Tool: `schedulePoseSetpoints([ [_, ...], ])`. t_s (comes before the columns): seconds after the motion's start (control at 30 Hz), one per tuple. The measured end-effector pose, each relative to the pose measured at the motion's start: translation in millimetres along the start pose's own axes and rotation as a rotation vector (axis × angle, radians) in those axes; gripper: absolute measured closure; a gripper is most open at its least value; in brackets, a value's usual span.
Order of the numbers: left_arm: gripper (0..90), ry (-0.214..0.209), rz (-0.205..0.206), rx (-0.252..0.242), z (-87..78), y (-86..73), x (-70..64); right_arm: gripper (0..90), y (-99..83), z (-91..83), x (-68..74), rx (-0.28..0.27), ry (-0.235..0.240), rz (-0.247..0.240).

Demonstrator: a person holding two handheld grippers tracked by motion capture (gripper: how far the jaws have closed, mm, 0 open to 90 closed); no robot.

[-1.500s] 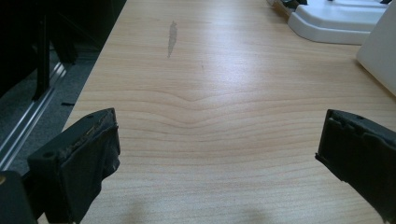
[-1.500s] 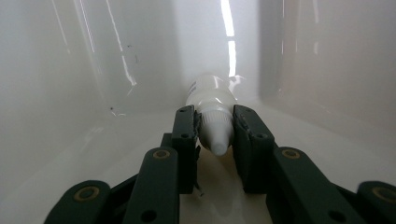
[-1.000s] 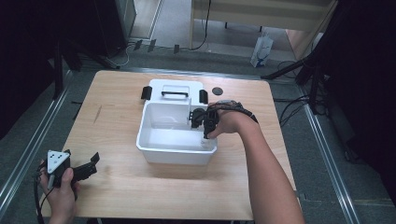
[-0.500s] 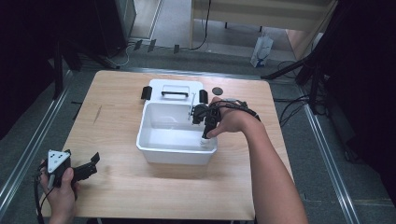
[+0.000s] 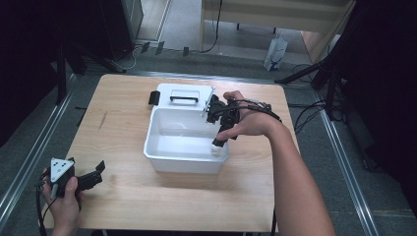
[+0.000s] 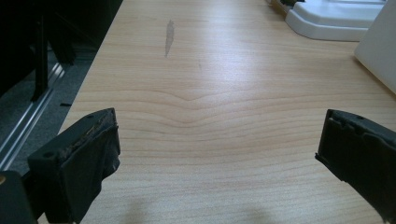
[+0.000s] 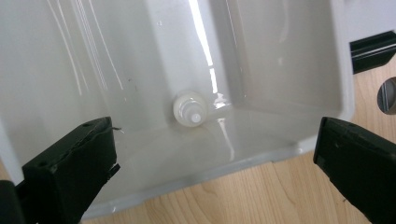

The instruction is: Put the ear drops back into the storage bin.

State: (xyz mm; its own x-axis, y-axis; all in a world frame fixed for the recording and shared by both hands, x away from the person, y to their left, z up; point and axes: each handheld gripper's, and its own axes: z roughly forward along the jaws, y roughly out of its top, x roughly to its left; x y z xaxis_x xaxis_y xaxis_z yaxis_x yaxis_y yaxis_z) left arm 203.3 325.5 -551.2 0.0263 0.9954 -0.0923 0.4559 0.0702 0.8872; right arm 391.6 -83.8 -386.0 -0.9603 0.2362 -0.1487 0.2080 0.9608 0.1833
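Person's standing at the table w/ a claw in each hand. The right claw [image 5: 216, 145] hangs over the right end of the white tub [image 5: 162, 160], tips pointing down inside it. In the right gripper view there's a small white bottle [image 7: 189, 109] standing on the tub floor, tucked into a corner where the walls meet, cap up toward the camera. The lid [image 5: 179, 93] w/ its black handle lies flat on the table just behind the tub.

Looks to me like the bottle's either about to be picked up or was just dropped in; can't say which. If it's a pickup: come straight down, center the bottle btwn the tips, watch the wall, since the bottle sits so close to the corner that one tip may hit plastic first. Probably better to turn the wrist so both tips clear the walls, then close gently; it's small, round and likely to roll or pop out.

Right claw: wide open, holds nothing, touches nothing I can see.

Left claw [image 5: 91, 178] idles at the near left corner of the table, also spread wide, nothing btwn its tips but bare wood [image 6: 210, 116].
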Motion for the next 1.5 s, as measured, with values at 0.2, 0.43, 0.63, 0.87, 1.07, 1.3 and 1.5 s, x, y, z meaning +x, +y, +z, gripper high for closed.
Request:
schedulePoseSetpoints([
  [0.2, 0.0, 0.002, 0.002, 0.001, 0.2, 0.0, -0.2, 0.0, -10.1, -11.8, -0.1, -0.014, -0.018, 0.005],
  [0.43, 0.0, 0.005, 0.004, 0.0, 0.1, 0.0, -0.7, 0.0, -28.4, -18.6, -2.1, -0.011, -0.038, 0.025],
  [0.63, 0.0, 0.006, 0.007, 0.003, 0.0, 0.0, -1.0, 0.0, -43.7, -22.6, -2.7, -0.012, -0.042, 0.048],
  [0.87, 0.0, 0.004, 0.012, 0.005, -0.2, 0.1, -0.9, 0.0, -61.3, -23.2, -2.0, -0.003, -0.051, 0.067],
  [1.07, 0.0, 0.007, 0.012, 0.003, -0.2, -0.1, -1.4, 0.0, -75.9, -21.0, 3.0, -0.015, -0.074, 0.064],
  [1.3, 0.0, 0.006, 0.012, 0.006, -0.1, 0.1, -1.3, 0.0, -94.5, -13.7, 5.5, -0.006, -0.081, 0.082],
  [1.5, 0.0, 0.007, 0.015, 0.005, -0.2, 0.0, -1.7, 0.0, -106.4, -8.6, 9.0, -0.009, -0.082, 0.096],
])
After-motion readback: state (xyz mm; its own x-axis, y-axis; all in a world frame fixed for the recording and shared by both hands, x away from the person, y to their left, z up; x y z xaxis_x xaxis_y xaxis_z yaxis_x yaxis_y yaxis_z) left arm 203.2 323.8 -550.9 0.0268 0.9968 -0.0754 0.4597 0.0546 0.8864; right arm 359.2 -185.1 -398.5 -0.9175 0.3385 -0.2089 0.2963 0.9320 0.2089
